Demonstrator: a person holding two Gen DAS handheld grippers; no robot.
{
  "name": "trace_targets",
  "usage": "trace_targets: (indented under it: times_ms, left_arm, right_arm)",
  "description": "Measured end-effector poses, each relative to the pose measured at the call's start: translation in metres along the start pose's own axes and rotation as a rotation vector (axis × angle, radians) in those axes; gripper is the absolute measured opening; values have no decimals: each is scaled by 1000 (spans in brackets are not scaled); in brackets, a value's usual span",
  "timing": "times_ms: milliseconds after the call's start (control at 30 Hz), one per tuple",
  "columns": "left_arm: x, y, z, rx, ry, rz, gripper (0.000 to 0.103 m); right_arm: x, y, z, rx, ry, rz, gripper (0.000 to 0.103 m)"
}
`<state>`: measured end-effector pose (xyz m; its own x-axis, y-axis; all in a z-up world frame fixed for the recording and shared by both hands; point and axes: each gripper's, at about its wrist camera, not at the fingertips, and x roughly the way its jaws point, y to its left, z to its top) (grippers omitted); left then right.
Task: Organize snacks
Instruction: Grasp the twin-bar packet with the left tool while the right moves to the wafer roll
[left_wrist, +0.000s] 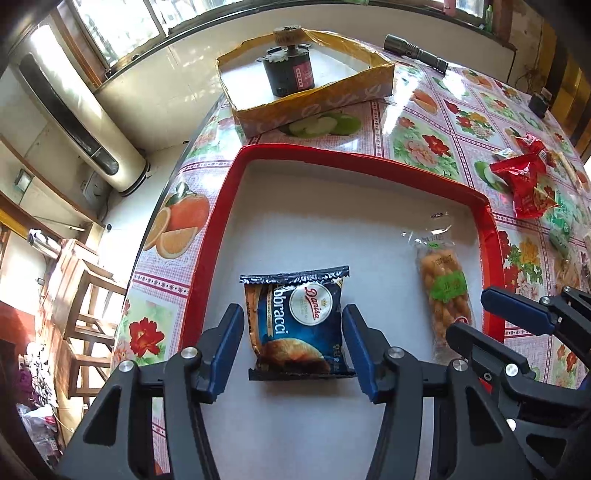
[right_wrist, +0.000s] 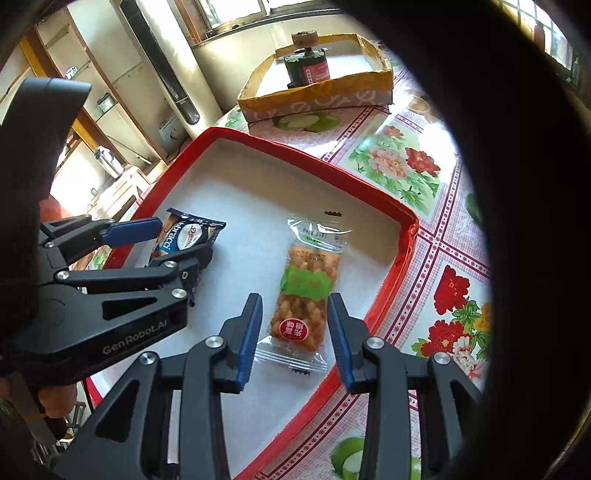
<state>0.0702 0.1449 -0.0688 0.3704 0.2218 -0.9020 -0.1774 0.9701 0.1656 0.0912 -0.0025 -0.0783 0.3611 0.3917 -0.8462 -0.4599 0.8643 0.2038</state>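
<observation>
A red-rimmed tray (left_wrist: 218, 229) with a white floor lies on the flowered table; it also shows in the right wrist view (right_wrist: 369, 188). A dark blue Danisa biscuit packet (left_wrist: 299, 325) lies in it, between the open fingers of my left gripper (left_wrist: 293, 339), which do not press it. A clear packet of orange twisted snacks with a green label (right_wrist: 304, 295) lies to its right in the tray, between the open fingers of my right gripper (right_wrist: 293, 332). In the right wrist view my left gripper (right_wrist: 173, 243) straddles the blue packet (right_wrist: 184, 236).
Red snack packets (left_wrist: 524, 177) and other wrappers lie on the table right of the tray. A yellow-edged cardboard box (left_wrist: 314, 99) holding a dark jar (left_wrist: 288, 74) stands beyond the tray. A flashlight (left_wrist: 417, 51) lies at the far edge.
</observation>
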Motion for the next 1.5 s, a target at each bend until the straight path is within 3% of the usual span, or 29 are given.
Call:
trace_targets:
  times_ms: [167,300,400,633,867,1000,1133,1433,1500]
  left_arm:
    - [-19,-20,-13,-16,-29,11,61]
    - [-34,-52,-20,-6,-30,-52,61]
    - [-46,-89,-22,55,-52,-105,61]
    - [-57,-182,-15,232,-85,-230,61]
    - [-52,-270,6,439,-102,-279,61]
    - [-40,-305,21,531,-90,-262,61]
    - [-21,-322,30,588,-33,-196,61]
    - [-6,-339,38,652,71,-272,66]
    - [0,-346,34,683,93,-259,66]
  right_arm:
    - [-27,-7,-22,26,-34,17,47]
    - [-56,-31,-45,78,-74,5,54]
    - [-78,-64,-67,142,-91,-18,55]
    - [-131,-159,-141,325,-91,-165,55]
    - [-165,-222,-197,482,-95,-221,58]
    - [-167,-240,-212,534,-84,-213,59]
    - [-164,-253,-222,592,-69,-183,61]
    - [-143,-259,-216,688,-32,-127,68]
    - [-140,-259,-212,697,-40,-138,69]
